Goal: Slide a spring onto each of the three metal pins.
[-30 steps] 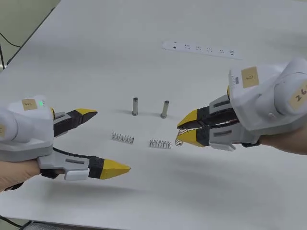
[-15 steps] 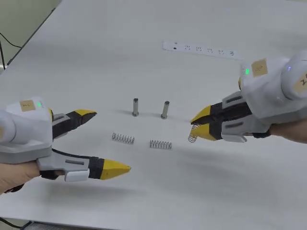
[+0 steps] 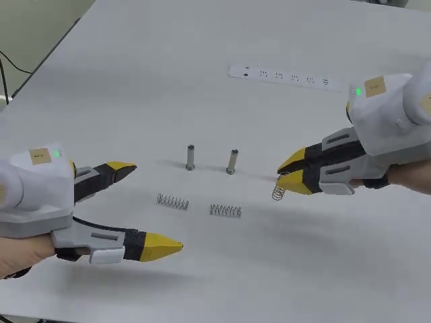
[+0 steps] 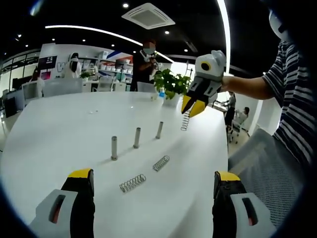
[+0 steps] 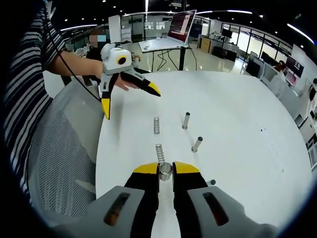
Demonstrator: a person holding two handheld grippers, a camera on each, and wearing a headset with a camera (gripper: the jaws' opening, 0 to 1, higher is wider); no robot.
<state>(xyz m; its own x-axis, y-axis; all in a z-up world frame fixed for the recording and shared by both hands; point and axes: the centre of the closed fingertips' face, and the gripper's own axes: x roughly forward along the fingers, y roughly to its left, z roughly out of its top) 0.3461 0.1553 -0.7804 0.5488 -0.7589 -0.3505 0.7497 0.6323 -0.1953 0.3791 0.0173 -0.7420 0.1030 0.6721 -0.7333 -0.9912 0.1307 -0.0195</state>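
- The right gripper (image 3: 287, 176) has its jaws pressed together on the top end of a spring (image 3: 278, 193). The coil hangs below the yellow tips. In the right gripper view, the end ring of the coil sits pinched between the two tips.
- The left gripper (image 3: 152, 206) has its jaws spread wide with nothing between them. It is held above the near left part of the table (image 3: 135, 81).
- In the left gripper view, three metal pins stand upright in a row on the table: the near pin (image 4: 114, 148), the middle pin (image 4: 136, 138) and the far pin (image 4: 159, 130). Each pin is bare.
- In the left gripper view, the spring in the right gripper's jaws hangs just past the far pin and apart from it.
- The first loose spring (image 3: 172, 201) and the second loose spring (image 3: 225, 210) lie flat on the table on the near side of the pins. They are apart from each other and from the pins.
- A white power strip (image 3: 286, 75) lies on the far side of the table, well apart from the pins.
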